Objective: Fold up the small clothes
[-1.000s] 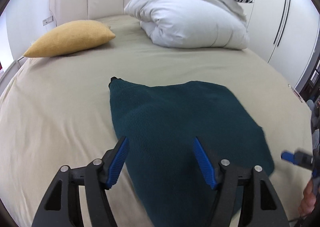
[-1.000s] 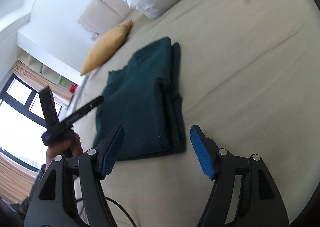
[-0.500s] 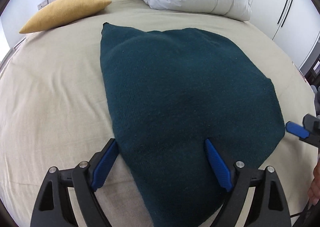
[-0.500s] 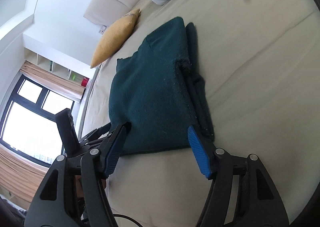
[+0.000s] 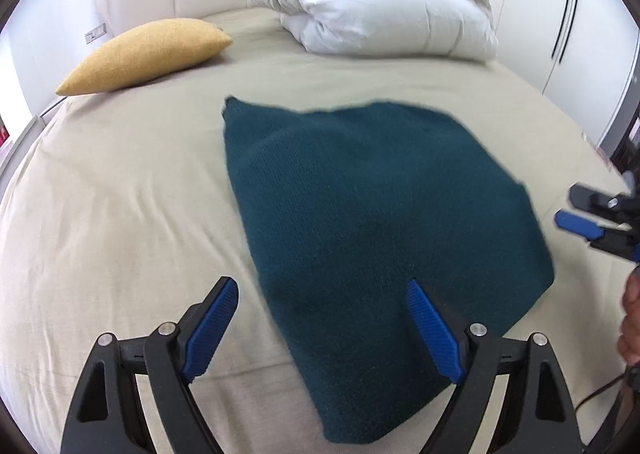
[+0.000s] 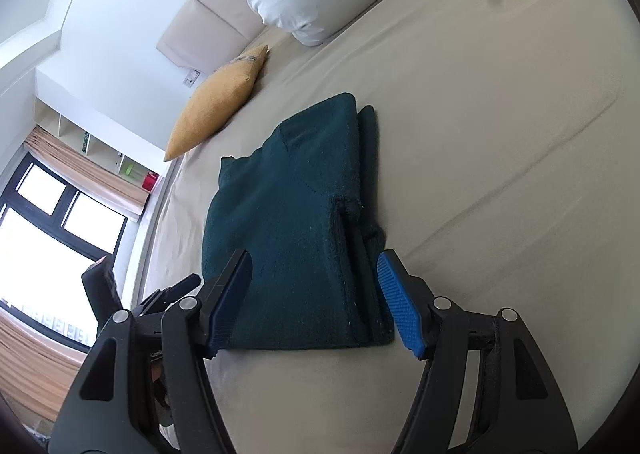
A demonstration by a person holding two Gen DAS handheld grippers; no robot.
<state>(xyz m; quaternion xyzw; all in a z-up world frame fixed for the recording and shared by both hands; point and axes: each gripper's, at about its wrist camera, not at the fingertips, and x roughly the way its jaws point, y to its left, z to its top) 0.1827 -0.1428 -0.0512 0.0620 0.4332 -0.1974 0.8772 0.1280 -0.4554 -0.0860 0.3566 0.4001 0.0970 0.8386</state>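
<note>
Left wrist view showed the bed (image 5: 120, 194) as the work surface, with the sweater (image 5: 372, 214) lying folded at its centre. The sweater was a thick teal knit, judged soft, limp and fairly light, with a grippy surface; its stacked layers would likely slide apart unless pinched together. The best hold was judged to be the near hem corners, at 6 o'clock. The duvet (image 5: 384, 10) sat well apart at 12 o'clock and the yellow cushion (image 5: 148, 54) at 10 o'clock; neither obstructed a fold. The left gripper (image 5: 320, 318) hung over the near edge, fingers spread and grasping nothing. The right gripper (image 6: 316, 302) straddled the layered edge, likewise released. Each gripper lay near the other's path.
</note>
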